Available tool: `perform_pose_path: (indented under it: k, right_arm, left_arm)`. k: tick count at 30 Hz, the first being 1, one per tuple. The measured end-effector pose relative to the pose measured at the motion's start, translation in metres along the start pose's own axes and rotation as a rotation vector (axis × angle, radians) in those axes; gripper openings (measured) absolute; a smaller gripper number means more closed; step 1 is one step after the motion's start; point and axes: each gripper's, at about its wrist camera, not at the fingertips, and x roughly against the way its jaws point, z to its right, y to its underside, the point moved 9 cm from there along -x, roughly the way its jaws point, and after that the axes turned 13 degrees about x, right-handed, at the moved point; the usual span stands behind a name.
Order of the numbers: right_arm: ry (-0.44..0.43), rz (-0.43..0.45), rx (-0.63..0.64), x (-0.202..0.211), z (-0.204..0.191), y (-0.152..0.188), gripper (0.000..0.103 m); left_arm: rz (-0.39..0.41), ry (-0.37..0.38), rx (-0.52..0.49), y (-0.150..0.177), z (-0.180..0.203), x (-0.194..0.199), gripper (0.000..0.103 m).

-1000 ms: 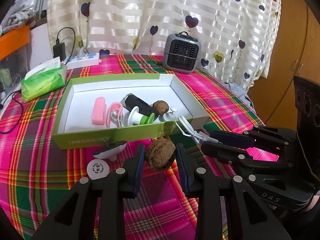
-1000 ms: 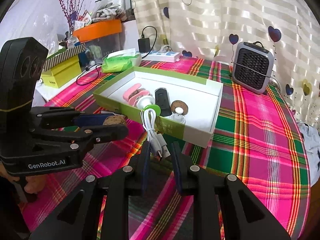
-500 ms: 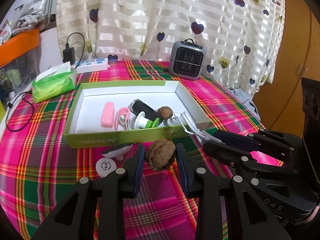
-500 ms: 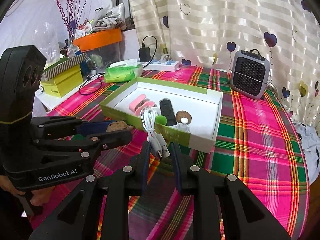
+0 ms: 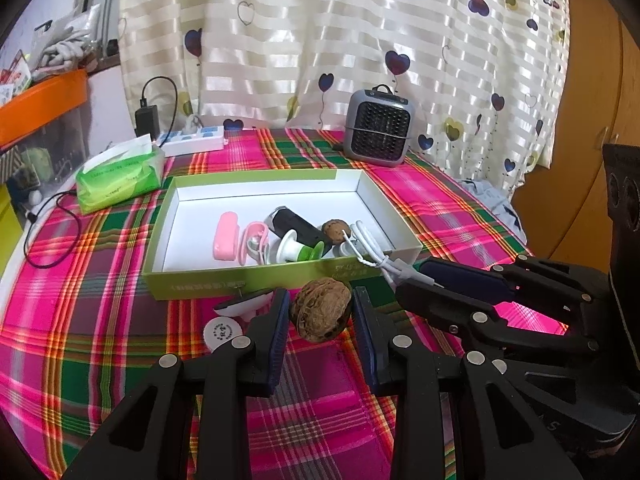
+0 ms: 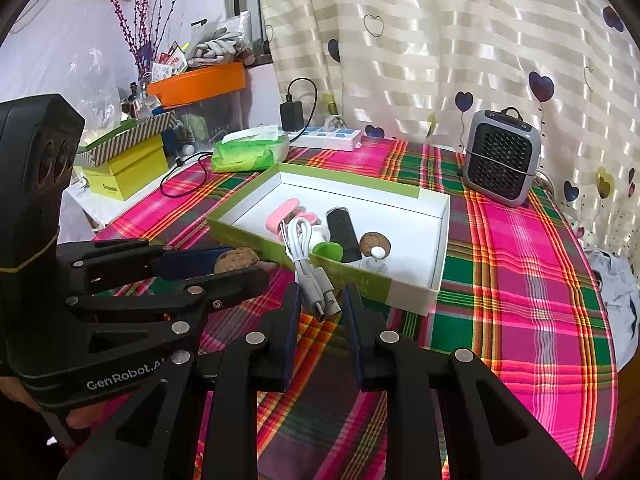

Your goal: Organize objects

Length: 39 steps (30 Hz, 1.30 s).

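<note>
My left gripper (image 5: 320,308) is shut on a brown walnut (image 5: 320,314), held just above the plaid cloth in front of the green box (image 5: 248,276). To its right, my right gripper (image 6: 320,300) is shut on a bundled white USB cable (image 6: 308,264), whose plugs stick out between the fingers near the box's front corner. Inside the white-lined box lie a pink case (image 5: 226,236), a black device (image 5: 296,224), a second walnut (image 5: 335,229) and a white-and-green piece (image 5: 296,248). In the right wrist view the left gripper (image 6: 224,268) shows with its walnut (image 6: 236,260).
A white oval piece (image 5: 244,304) and a white round disc (image 5: 222,330) lie on the cloth before the box. Behind it stand a grey heater (image 5: 378,134), a green tissue pack (image 5: 120,178) and a power strip (image 5: 192,142). A black cord (image 5: 52,232) loops at left.
Both grippers have drawn slightly up and back from the box, which now looks smaller and farther. The walnut and the cable stayed in their jaws.
</note>
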Motion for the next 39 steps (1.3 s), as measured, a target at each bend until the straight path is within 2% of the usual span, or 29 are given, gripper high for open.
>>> perform_pose_path:
  k: [39]
  right_arm:
    - [0.019,0.011,0.034,-0.008,-0.001,-0.021,0.022]
  left_arm:
    - [0.032,-0.045,-0.007,-0.014,-0.008,0.007,0.029]
